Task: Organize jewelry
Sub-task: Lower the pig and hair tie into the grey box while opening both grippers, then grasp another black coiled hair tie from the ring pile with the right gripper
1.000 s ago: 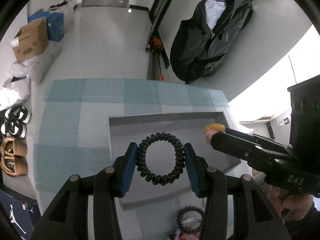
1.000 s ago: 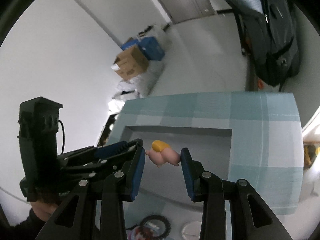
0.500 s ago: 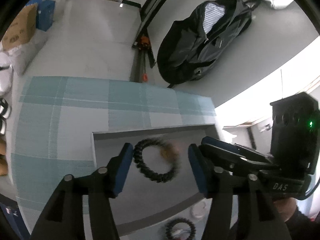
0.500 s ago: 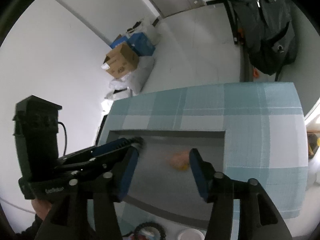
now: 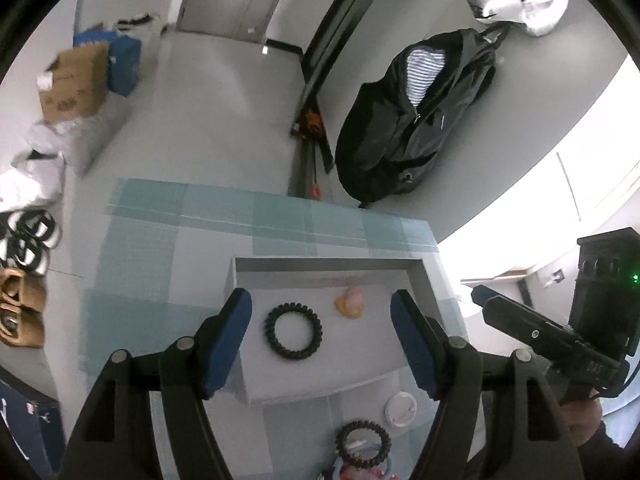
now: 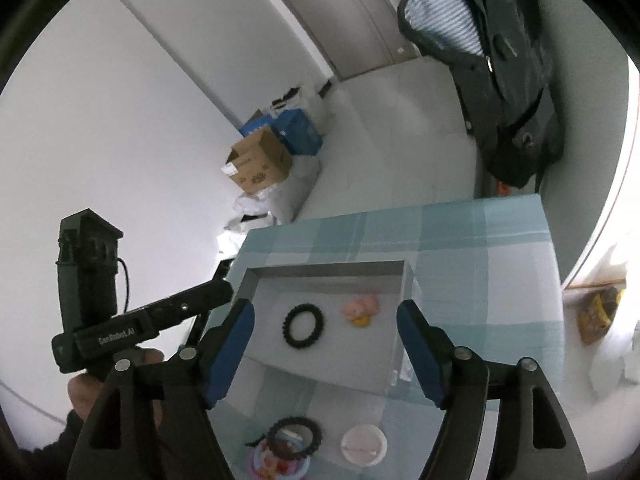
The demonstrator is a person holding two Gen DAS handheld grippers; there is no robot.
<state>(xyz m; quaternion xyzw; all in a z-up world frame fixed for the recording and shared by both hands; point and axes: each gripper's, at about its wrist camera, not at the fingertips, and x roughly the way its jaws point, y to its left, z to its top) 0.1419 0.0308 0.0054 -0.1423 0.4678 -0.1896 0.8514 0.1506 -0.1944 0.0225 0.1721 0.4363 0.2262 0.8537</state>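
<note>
1. Pale floor and white walls behind; checked blue worktop (image 5: 168,264) in front, carrying a grey tray (image 5: 328,270) just ahead of both tongs.
2. Left tongs (image 5: 322,338) spread wide, jaws just been opening, nothing pinched; black coil bracelet (image 5: 293,331) lying loose on the tray floor between and below the tips.
3. Right tongs (image 6: 325,350) likewise spread, jaws just been opening, nothing between the pads; pink and yellow charm (image 6: 361,309) resting on the tray beyond the tips, just beside the bracelet, not touching it.
4. Step in hand, by judgement: release of both pieces into the tray done, hands free for the next pick.
5. Still outside the tray, nearer than the tips: second black bracelet (image 6: 295,438) over a heap of coloured pieces (image 6: 280,460), and a white round disc (image 6: 364,445) beside them.
6. Next move likely calls for drawing back over the near tray wall and dropping onto that heap.
7. Worth minding: raised tray rim, and close spacing of the two tongs; open worktop to either side.
</note>
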